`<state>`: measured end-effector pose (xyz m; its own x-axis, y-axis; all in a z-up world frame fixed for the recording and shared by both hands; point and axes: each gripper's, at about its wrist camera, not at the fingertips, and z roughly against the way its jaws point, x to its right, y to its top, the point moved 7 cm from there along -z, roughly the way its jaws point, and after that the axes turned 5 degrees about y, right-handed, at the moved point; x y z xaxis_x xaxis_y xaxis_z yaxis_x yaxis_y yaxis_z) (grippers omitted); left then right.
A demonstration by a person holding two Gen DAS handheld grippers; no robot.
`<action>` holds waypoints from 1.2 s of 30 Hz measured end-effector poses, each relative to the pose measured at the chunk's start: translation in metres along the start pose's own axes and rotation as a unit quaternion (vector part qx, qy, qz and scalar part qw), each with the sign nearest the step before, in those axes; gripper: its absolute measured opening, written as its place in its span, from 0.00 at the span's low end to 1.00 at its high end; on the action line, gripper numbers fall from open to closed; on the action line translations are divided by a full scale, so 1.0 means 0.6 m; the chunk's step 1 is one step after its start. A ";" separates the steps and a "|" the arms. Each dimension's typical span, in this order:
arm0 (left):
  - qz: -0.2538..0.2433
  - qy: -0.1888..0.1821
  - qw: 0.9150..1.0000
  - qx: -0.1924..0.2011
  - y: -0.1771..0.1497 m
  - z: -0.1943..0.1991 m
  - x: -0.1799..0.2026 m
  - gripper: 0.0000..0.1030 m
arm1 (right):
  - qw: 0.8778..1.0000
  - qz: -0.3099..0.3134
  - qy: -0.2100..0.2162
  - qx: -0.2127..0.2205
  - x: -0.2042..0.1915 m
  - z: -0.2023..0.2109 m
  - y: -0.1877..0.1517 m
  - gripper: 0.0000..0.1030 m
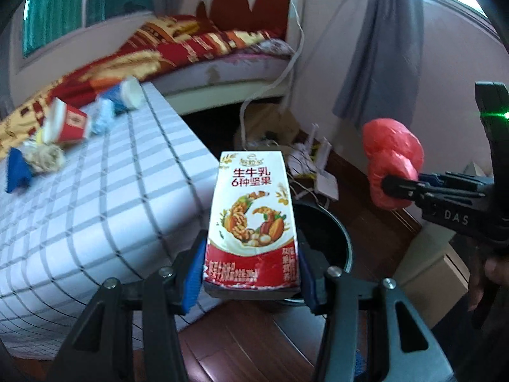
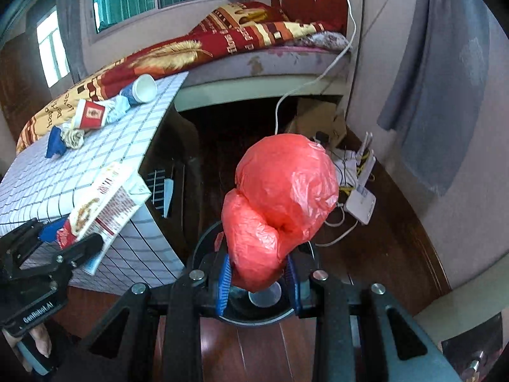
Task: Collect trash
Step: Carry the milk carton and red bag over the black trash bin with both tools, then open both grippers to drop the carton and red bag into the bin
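My left gripper (image 1: 251,273) is shut on a red-and-white milk carton (image 1: 253,222), held past the table's edge above a black trash bin (image 1: 327,235). The carton also shows in the right wrist view (image 2: 105,203), with the left gripper (image 2: 63,238) on it. My right gripper (image 2: 259,273) is shut on a crumpled red plastic bag (image 2: 280,203), held over the bin (image 2: 254,312). In the left wrist view the bag (image 1: 393,162) hangs to the right of the carton, in the right gripper (image 1: 391,186).
A checked table (image 1: 95,210) carries a red paper cup (image 1: 68,124), a white cup (image 1: 130,94), blue scraps and a crumpled wad (image 1: 44,157). A bed (image 2: 222,44) lies behind. A white router (image 2: 361,200) with cables sits on the wooden floor near the wall.
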<state>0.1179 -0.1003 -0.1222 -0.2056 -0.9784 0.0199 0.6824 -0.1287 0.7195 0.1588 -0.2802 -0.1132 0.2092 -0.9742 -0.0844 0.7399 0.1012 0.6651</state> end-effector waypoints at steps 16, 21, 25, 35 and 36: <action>0.027 -0.017 0.996 -0.083 -0.067 -0.092 0.039 0.50 | 0.997 0.008 0.022 -0.071 0.036 -0.086 -0.084 0.31; 0.039 -0.017 0.995 -0.096 -0.070 -0.117 0.041 0.50 | 0.995 0.025 0.032 -0.095 0.037 -0.124 -0.099 0.31; 0.036 -0.018 0.993 -0.107 -0.074 -0.138 0.042 0.51 | 0.992 0.039 0.040 -0.110 0.035 -0.150 -0.107 0.31; 0.053 -0.025 0.986 -0.156 -0.086 -0.200 0.056 0.65 | 0.980 0.106 0.026 -0.168 0.040 -0.240 -0.136 0.71; 0.056 -0.015 0.986 -0.157 -0.089 -0.204 0.054 0.82 | 0.980 0.110 0.010 -0.166 0.048 -0.246 -0.139 0.84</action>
<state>0.1606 -0.1448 -0.2450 -0.1334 -0.9848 0.1114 0.8851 -0.0678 0.4605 0.1976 -0.2872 -0.2803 0.3978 -0.9173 0.0177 0.8416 0.3725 0.3911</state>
